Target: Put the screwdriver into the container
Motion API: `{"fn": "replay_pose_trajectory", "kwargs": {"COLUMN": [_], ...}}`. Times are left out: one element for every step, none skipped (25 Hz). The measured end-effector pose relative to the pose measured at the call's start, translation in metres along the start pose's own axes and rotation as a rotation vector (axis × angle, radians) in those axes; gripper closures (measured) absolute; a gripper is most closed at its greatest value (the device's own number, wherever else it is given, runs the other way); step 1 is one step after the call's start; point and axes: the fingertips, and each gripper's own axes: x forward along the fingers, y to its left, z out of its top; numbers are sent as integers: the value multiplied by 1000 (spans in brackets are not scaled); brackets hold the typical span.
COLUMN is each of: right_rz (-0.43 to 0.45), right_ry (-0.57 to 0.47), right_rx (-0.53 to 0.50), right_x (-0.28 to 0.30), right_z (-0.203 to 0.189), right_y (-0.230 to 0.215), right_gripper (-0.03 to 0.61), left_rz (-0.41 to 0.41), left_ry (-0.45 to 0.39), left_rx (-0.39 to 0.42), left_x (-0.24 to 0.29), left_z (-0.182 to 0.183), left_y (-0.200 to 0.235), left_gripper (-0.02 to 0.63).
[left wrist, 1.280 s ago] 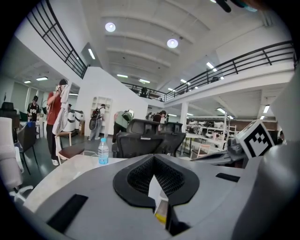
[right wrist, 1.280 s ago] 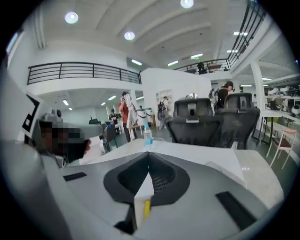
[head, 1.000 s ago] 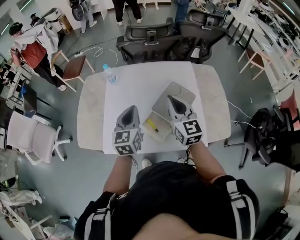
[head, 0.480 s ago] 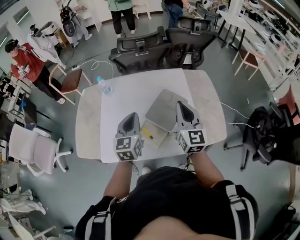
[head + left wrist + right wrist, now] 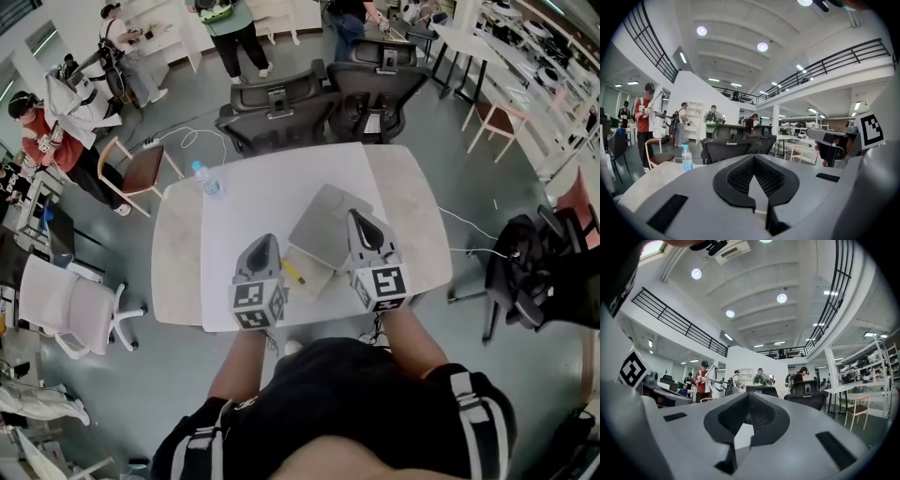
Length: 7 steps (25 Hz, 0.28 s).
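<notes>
A small yellow screwdriver (image 5: 292, 272) lies in a shallow pale container (image 5: 309, 277) at the near middle of the white table (image 5: 272, 192). A flat grey lid (image 5: 323, 225) rests just behind the container. My left gripper (image 5: 264, 241) hangs to the left of the container, shut and empty. My right gripper (image 5: 357, 217) hovers over the lid's right edge, also shut with nothing in it. Both gripper views look level across the room, so neither shows the container. The left gripper view catches my right gripper's body (image 5: 841, 140) at its right.
A water bottle (image 5: 208, 181) stands at the table's far left corner, also the bottle (image 5: 686, 158) in the left gripper view. Two black office chairs (image 5: 277, 112) stand behind the table. A wooden chair (image 5: 141, 164) and several people are at the far left.
The head camera has tipped up a little, so the table sits lower in view. Both grippers stay shut beside the container, and the screwdriver has not moved.
</notes>
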Motion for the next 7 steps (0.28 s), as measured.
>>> {"fn": "replay_pose_trajectory", "kwargs": {"right_rz": [-5, -9, -12, -13, -13, -13, -13], "right_ry": [-3, -6, -8, -9, -8, -7, -5], "right_rx": [2, 3, 3, 1, -1, -2, -3], "right_x": [0, -1, -1, -2, -2, -2, -2], "right_z": [1, 1, 2, 2, 2, 1, 1], "right_y": [-1, -2, -3, -3, -2, -2, -2], "right_gripper": [566, 566, 566, 566, 566, 566, 566], "left_rz": [0, 1, 3, 4, 4, 5, 5], "left_ry": [-2, -7, -10, -12, -13, -14, -14], "left_rx": [0, 1, 1, 2, 2, 1, 1], "left_x": [0, 0, -1, -1, -2, -2, -3], "left_z": [1, 2, 2, 3, 3, 2, 2], "left_y": [0, 0, 0, 0, -1, -1, -1], "left_gripper": [601, 601, 601, 601, 601, 601, 601]}}
